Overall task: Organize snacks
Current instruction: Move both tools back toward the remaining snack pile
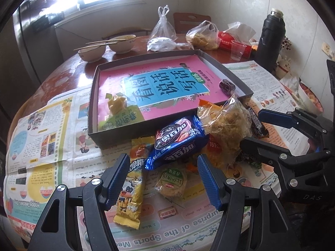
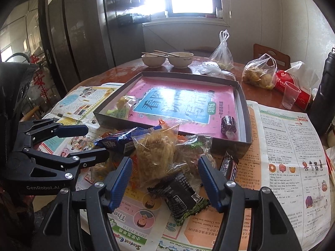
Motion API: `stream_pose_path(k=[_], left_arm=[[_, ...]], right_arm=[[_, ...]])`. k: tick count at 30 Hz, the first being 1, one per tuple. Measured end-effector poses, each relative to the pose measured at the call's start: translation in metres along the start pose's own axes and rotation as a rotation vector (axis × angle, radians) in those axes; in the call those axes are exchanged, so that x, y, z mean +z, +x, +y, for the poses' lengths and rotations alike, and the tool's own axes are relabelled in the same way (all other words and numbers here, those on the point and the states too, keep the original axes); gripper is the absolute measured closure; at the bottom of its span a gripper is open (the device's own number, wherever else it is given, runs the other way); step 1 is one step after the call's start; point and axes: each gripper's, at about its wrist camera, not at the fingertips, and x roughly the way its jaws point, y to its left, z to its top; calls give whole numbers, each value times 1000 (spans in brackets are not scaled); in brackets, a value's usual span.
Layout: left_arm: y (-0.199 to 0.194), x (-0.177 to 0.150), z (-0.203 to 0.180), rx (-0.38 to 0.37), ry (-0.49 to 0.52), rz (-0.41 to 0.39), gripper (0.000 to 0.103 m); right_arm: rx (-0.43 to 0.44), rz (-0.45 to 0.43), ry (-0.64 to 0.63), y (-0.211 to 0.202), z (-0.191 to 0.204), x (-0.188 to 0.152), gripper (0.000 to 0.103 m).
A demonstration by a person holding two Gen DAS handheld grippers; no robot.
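my left tool (image 1: 162, 177) hangs with its ribbed blue pads spread wide, gripping nothing, just above the snack heap that lies against the near wall of the shallow dark cardboard box (image 1: 125, 135). my right tool (image 2: 165, 179) is released the same way, its pads either side of a crinkly black packet with a green edge (image 2: 180, 198). in front of the box sit a glossy blue foil biscuit pack (image 1: 178, 142), a long yellow foil stick pack (image 1: 130, 190), a round cake in clear film (image 1: 171, 183) and a clear bag of stringy golden floss (image 1: 227, 125) leaning on the box's near wall. inside the box, on a flat pink book (image 1: 167, 83), lie a crumpled yellow sweet (image 1: 117, 103) near the left wall and a dark purple wrapped sweet (image 1: 226, 86) by the right wall. beside the box's near right corner is a brown chocolate bar (image 2: 229, 165). printed newspaper (image 1: 52, 146) covers the counter (image 1: 62, 77) under the box; two ceramic bowls (image 1: 104, 49) with chopsticks stand beyond it.
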Motion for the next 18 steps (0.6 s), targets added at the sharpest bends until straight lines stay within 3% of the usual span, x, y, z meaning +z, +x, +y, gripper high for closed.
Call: stream_pose_path(k=[7, 18], left_arm=[[11, 0, -7, 33, 49, 10, 34], [22, 4, -6, 7, 54, 17, 34]], right_arm=[[-3, 16, 1, 6, -2, -2, 38], [-17, 26, -51, 18, 7, -3, 41]])
